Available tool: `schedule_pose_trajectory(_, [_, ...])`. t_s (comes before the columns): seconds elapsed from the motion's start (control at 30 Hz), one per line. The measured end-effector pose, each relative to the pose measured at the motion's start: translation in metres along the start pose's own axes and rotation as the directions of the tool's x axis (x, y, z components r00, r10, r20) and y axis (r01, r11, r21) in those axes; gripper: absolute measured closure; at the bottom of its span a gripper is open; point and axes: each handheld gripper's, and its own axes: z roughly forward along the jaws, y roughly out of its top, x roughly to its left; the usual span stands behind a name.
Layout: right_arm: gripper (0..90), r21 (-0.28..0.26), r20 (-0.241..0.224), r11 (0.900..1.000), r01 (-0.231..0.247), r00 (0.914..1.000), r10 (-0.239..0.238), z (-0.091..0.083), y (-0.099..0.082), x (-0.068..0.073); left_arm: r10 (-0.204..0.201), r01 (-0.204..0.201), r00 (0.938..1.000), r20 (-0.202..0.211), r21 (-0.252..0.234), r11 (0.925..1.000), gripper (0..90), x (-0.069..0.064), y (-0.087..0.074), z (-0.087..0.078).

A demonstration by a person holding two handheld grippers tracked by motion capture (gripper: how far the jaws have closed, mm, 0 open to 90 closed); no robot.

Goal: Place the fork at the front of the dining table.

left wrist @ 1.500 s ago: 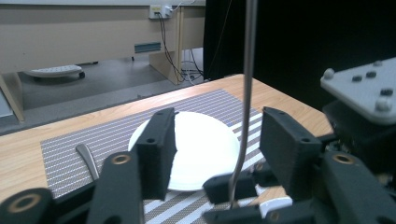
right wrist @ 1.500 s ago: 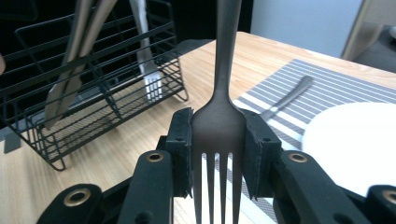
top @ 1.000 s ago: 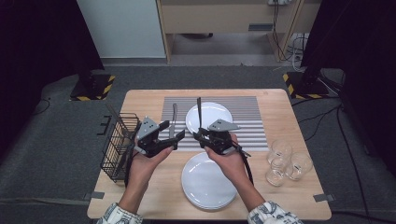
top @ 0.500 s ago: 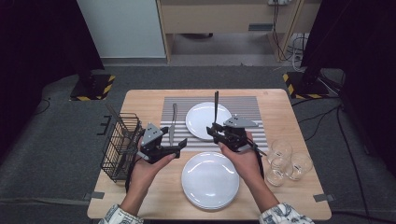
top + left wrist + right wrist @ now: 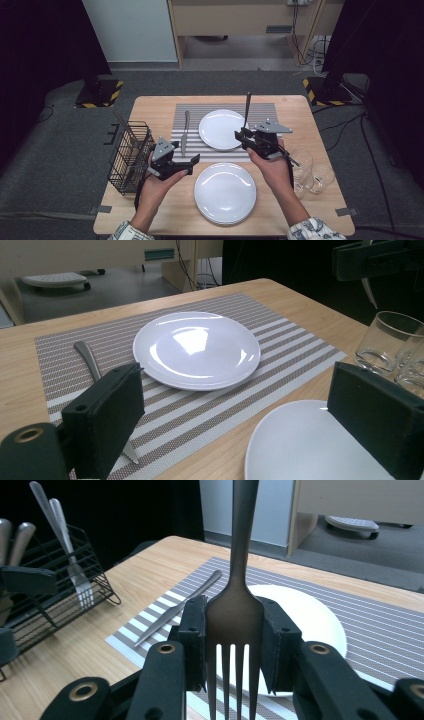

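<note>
Fork [image 5: 235, 605] is the thing in hand: it stands upright in the right claw [image 5: 246, 136], handle pointing up and tines pointing down, with both pads pressed against the flat part just above the tines. In the high view its handle [image 5: 247, 107] rises in front of the far plate.

Largest below both claws is the wooden table [image 5: 150, 107], and on its far half lies a striped mat [image 5: 265, 112]. A white plate [image 5: 220, 130] sits on that mat, just left of the right claw and beyond the open left one. A second white plate [image 5: 225, 192] lies on bare wood nearer the person, between the two forearms and just right of the left claw. A black wire basket [image 5: 127, 155] stands at the table's edge immediately left of the left claw, with cutlery [image 5: 70, 565] leaning in it. Two clear glasses [image 5: 312, 172] stand close behind and to the right of the right claw.

A knife [image 5: 185, 131] lies flat on the mat, just ahead of the left claw [image 5: 192, 159] and apart from it. That claw's jaws have just been opening and now stand wide, nothing between them.
</note>
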Motion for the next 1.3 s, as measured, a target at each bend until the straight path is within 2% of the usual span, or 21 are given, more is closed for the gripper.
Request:
schedule_pose_trajectory(0.3, [67.5, 0.004, 0.028, 1.0000, -0.002, 0.9996, 0.002, -0.006, 0.006, -0.008, -0.030, 0.030, 0.9995, -0.002, 0.002, 0.9995, 6.2, 0.005, -0.006, -0.003])
schedule_pose_trajectory(0.43, [67.5, 0.010, 0.048, 0.9999, 0.005, 0.9989, -0.005, -0.010, 0.011, -0.011, -0.021, 0.021, 0.9998, -0.008, -0.001, 0.9998, 5.8, 0.006, -0.007, -0.005])
schedule_pose_trajectory(0.63, [67.5, 0.005, 0.072, 1.0000, -0.002, 0.9974, 0.001, -0.018, 0.018, -0.016, -0.034, 0.035, 0.9993, -0.014, 0.010, 0.9994, 5.5, 0.010, -0.015, -0.005])
schedule_pose_trajectory(1.0, [67.5, -0.011, 0.123, 0.9997, -0.023, 0.9921, 0.024, -0.032, 0.023, -0.030, -0.003, 0.004, 0.9999, -0.010, 0.034, 0.9994, 5.5, 0.000, -0.019, -0.001])
schedule_pose_trajectory(1.3, [67.6, -0.007, 0.158, 0.9991, -0.041, 0.9866, 0.042, -0.035, 0.022, -0.041, -0.011, 0.011, 0.9997, -0.021, 0.037, 0.9992, 5.5, 0.003, -0.022, 0.000])
